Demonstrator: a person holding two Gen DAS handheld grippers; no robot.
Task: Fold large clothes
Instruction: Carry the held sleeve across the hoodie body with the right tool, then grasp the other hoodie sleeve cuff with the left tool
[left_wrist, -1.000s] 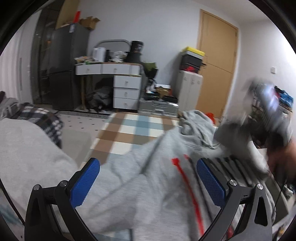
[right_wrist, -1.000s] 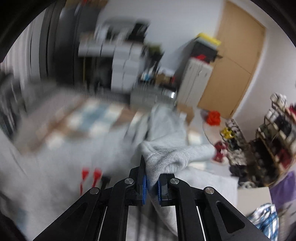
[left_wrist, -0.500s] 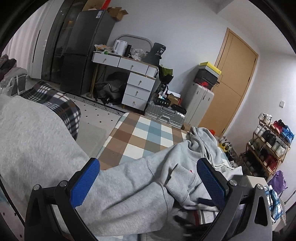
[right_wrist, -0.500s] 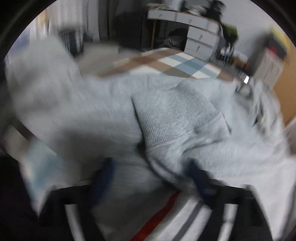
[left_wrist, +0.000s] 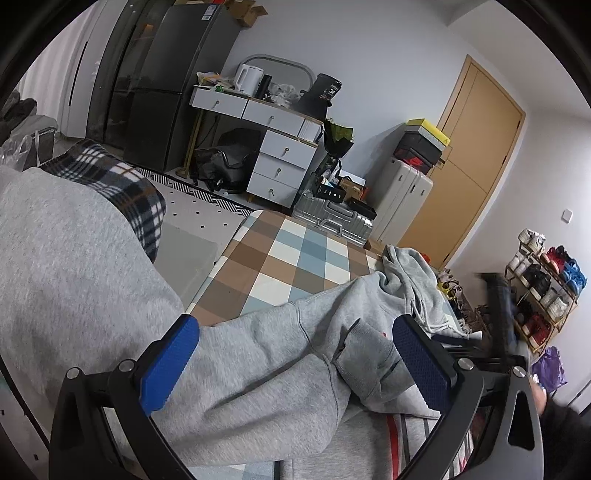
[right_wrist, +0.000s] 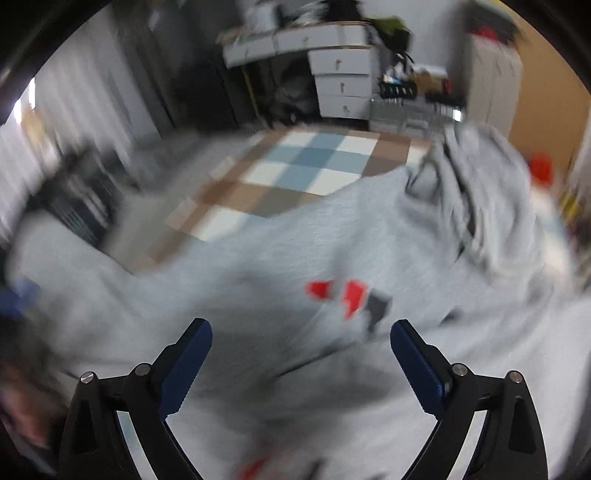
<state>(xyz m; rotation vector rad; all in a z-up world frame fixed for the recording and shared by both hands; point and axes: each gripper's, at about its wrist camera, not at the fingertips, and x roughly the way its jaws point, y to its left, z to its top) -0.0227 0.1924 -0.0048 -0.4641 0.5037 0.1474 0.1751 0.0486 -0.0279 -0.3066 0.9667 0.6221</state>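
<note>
Right gripper (right_wrist: 301, 347): I see its jaws spread wide; they have just been opening, and nothing sits between the blue pads. It hangs over the grey hoodie, tipped steeply down, and the view is smeared.

Left gripper (left_wrist: 295, 350): my other tool also stands wide apart, gripping nothing. The folded sleeve runs across the gap between its pads without either pad pressing on it.

Grey hoodie (left_wrist: 258, 369): it lies spread on the checked mat, body toward me. The hood (left_wrist: 410, 280) is bunched at the hoodie's far end.

Sleeve (left_wrist: 266, 332): laid across the hoodie's chest, its ribbed cuff (left_wrist: 364, 358) resting on the body close to the left gripper's right-hand pad.

Red print (right_wrist: 338, 291): on the hoodie's chest, just beyond the right gripper's pads; too blurred for me to read.

Checked mat (left_wrist: 295, 254): brown, blue and white squares, showing bare beyond the hoodie.

Plaid cloth (left_wrist: 118, 184): off the hoodie's left side, behind another grey fabric mass.

Silver suitcase (left_wrist: 332, 221): past the mat's far edge from the hoodie.

White drawers (left_wrist: 284, 162): further back than the suitcase.

Shoe rack (left_wrist: 546, 291): to the hoodie's right, by the wall.
</note>
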